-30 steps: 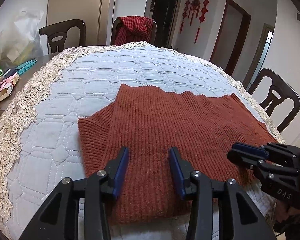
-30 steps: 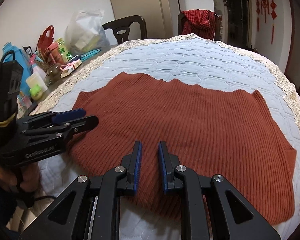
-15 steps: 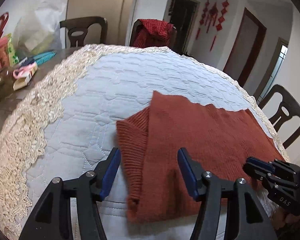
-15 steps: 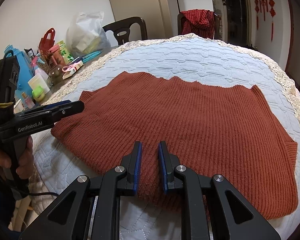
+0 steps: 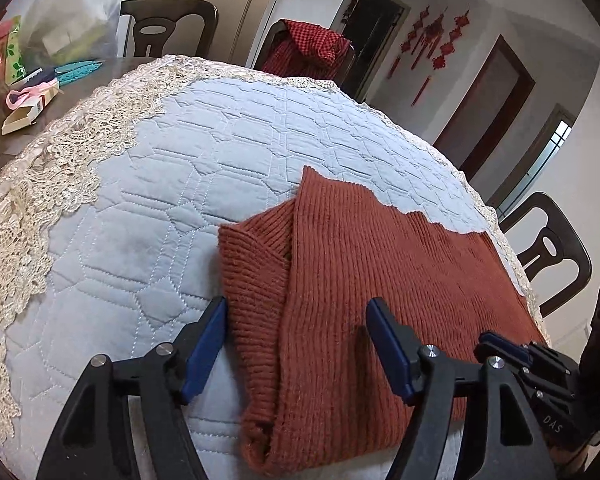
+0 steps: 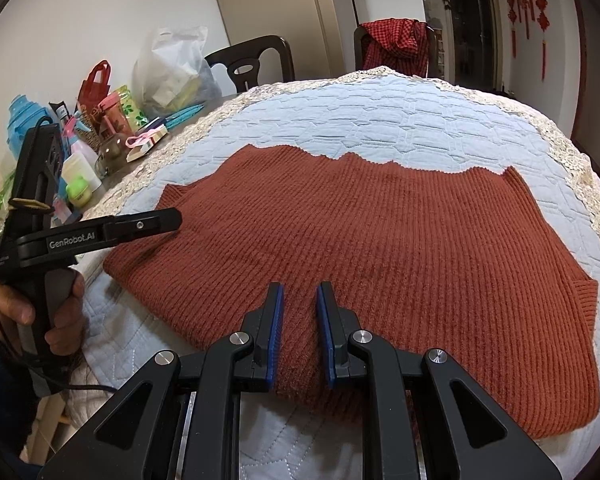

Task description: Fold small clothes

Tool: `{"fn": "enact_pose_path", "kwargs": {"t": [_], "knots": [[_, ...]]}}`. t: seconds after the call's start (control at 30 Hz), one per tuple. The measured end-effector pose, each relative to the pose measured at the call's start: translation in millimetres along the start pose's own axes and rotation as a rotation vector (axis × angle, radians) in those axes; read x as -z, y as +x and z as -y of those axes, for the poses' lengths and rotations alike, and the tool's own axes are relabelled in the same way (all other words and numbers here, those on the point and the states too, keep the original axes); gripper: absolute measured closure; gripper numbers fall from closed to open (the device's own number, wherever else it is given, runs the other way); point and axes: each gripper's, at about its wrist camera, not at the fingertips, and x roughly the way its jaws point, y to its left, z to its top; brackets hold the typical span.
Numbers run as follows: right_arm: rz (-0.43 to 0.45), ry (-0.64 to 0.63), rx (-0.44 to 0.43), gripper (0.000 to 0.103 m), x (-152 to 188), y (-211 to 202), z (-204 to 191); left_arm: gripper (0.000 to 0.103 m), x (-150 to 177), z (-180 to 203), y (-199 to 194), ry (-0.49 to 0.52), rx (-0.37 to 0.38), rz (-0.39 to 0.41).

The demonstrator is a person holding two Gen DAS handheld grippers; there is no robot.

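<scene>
Dining room, white walls, dark wood fittings
Dark chairs [image 6: 256, 66] stand around the table; a red checked cloth [image 6: 394, 42] hangs over one. Red knot ornaments [image 5: 432, 46] hang beside a dark door [image 5: 486, 104]; window [image 5: 556, 140] at right

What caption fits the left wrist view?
Open left gripper straddles the folded left edge of the rust knit sweater on the quilted table cover.

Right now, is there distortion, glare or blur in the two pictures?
Left wrist view: strong fisheye bend, the quilted cover bulges like a dome; a bright ceiling glare at the top edge; dark corners. Right wrist view: same bend, the sweater sharp, soft shadows under the right tongs.
</scene>
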Motion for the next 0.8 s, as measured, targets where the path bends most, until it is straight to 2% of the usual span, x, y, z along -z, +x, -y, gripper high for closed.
{"fn": "enact_pose_path", "kwargs": {"t": [0.13, 0.3, 0.47, 0.5, 0.53, 0.6, 0.63, 0.67, 0.8], "knots": [[0.003, 0.004, -0.009, 0.086, 1, 0, 2, 0.030, -3, -5, 1, -0.042, 0.032, 0.005], [0.004, 0.007, -0.016, 0.086, 2, 0, 2, 0.030, 5, -17, -5, -0.162, 0.165, -0.008], [0.005, 0.012, -0.020, 0.086, 2, 1, 3, 0.031, 17, -5, -10, -0.121, 0.187, -0.031], [0.004, 0.013, -0.020, 0.086, 2, 1, 4, 0.033, 19, 1, -9, -0.091, 0.165, -0.025], [0.004, 0.015, -0.021, 0.086, 1, 1, 4, 0.044, 19, 3, -9, -0.064, 0.144, -0.022], [0.002, 0.017, -0.021, 0.086, 0, 2, 4, 0.058, 20, 9, -6, -0.021, 0.097, -0.015], [0.001, 0.019, -0.021, 0.086, 0, 2, 4, 0.070, 19, 9, -5, -0.015, 0.092, -0.014], [-0.001, 0.022, -0.023, 0.086, 0, 2, 4, 0.075, 18, 8, -4, -0.020, 0.097, -0.018], [-0.010, 0.057, -0.045, 0.085, -7, 0, 9, 0.078, 13, -3, -6, -0.064, 0.140, -0.023]]}}
